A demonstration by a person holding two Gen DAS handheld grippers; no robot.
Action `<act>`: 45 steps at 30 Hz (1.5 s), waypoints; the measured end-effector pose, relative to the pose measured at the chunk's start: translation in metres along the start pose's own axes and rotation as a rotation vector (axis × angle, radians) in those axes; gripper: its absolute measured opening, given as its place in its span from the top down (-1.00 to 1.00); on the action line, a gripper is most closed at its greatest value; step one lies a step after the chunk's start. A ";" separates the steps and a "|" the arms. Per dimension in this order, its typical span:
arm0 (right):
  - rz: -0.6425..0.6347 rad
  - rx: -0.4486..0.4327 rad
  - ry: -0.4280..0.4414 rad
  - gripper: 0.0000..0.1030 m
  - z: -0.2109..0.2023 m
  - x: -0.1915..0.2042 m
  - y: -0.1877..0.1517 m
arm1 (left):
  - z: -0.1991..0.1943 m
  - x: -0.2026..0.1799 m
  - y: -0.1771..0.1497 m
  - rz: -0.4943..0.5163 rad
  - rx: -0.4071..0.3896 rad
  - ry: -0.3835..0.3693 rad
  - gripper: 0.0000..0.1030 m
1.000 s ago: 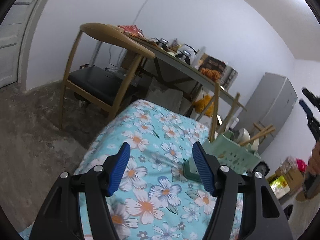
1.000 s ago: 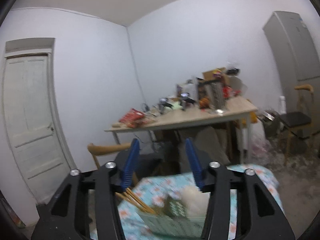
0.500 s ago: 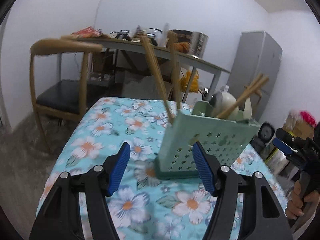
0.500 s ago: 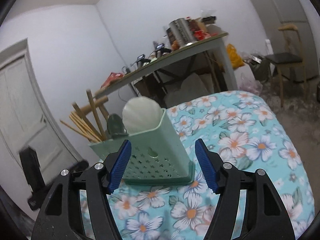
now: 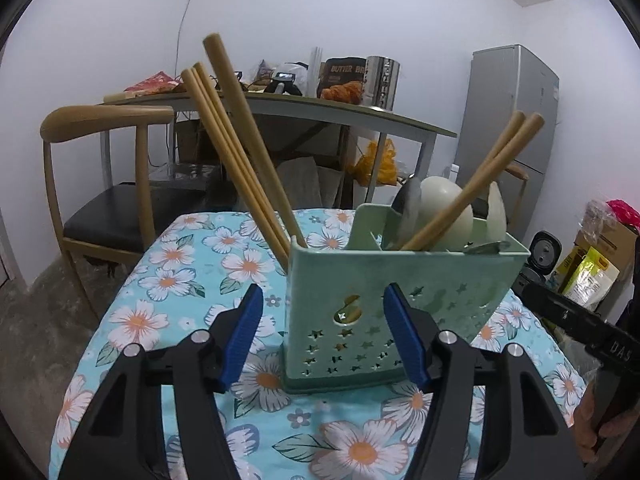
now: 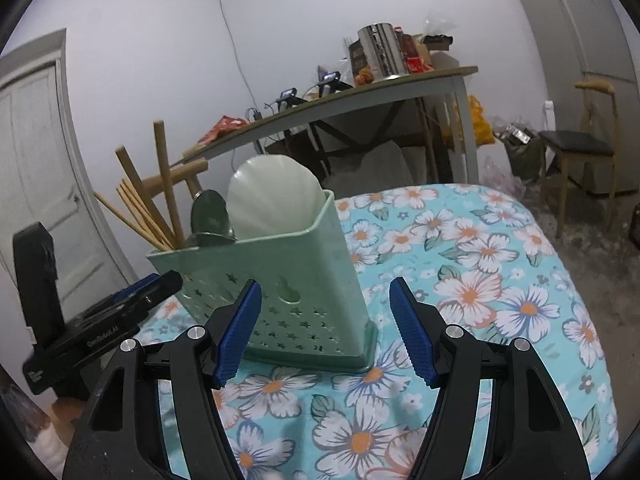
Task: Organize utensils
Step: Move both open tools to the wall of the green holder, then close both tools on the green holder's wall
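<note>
Left gripper [image 5: 323,334] hung with its jaws closing a little yet apart and empty, the green caddy [image 5: 400,304] standing on the flowered cloth [image 5: 172,276] just past its right pad, chopsticks [image 5: 236,152] leaning toward eleven o'clock and another pair [image 5: 476,184] toward one; a second earlier this view showed the caddy small at three o'clock, so the approach step seemed in hand. Right gripper [image 6: 325,334] gaped empty before the caddy [image 6: 276,280], spoons [image 6: 276,204] at twelve, where earlier only the far table showed; next, picking one utensil would need a narrower, higher reach.
</note>
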State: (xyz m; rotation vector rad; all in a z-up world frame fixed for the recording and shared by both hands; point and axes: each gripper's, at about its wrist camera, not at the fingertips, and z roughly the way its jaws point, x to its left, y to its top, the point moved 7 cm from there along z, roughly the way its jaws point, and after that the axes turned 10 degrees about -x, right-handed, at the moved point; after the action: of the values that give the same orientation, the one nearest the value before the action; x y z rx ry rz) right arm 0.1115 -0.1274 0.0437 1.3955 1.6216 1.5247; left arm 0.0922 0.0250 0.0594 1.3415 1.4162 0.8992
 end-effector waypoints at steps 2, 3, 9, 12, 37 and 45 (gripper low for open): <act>-0.023 0.003 -0.007 -0.23 0.001 0.004 -0.001 | 0.000 0.000 -0.001 -0.002 -0.003 0.011 -0.09; -0.035 0.007 -0.012 -0.23 0.002 0.007 -0.002 | -0.001 0.001 0.000 -0.001 -0.009 0.019 -0.07; -0.060 0.017 -0.030 -0.21 0.010 0.012 -0.004 | -0.003 0.005 -0.001 0.016 -0.007 0.029 -0.04; -0.062 0.017 -0.034 -0.18 0.014 0.012 -0.003 | -0.003 0.008 -0.002 0.012 -0.001 0.028 -0.03; -0.157 0.084 -0.064 0.18 0.036 0.019 -0.012 | 0.019 0.012 -0.008 0.017 0.038 0.068 0.08; -0.110 0.076 -0.062 0.19 0.026 0.008 -0.008 | 0.021 0.009 -0.010 0.025 0.051 0.053 0.27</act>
State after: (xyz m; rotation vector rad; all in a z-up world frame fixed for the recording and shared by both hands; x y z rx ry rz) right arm 0.1293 -0.1077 0.0325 1.3560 1.7047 1.3574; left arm 0.1095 0.0309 0.0428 1.3850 1.4746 0.9260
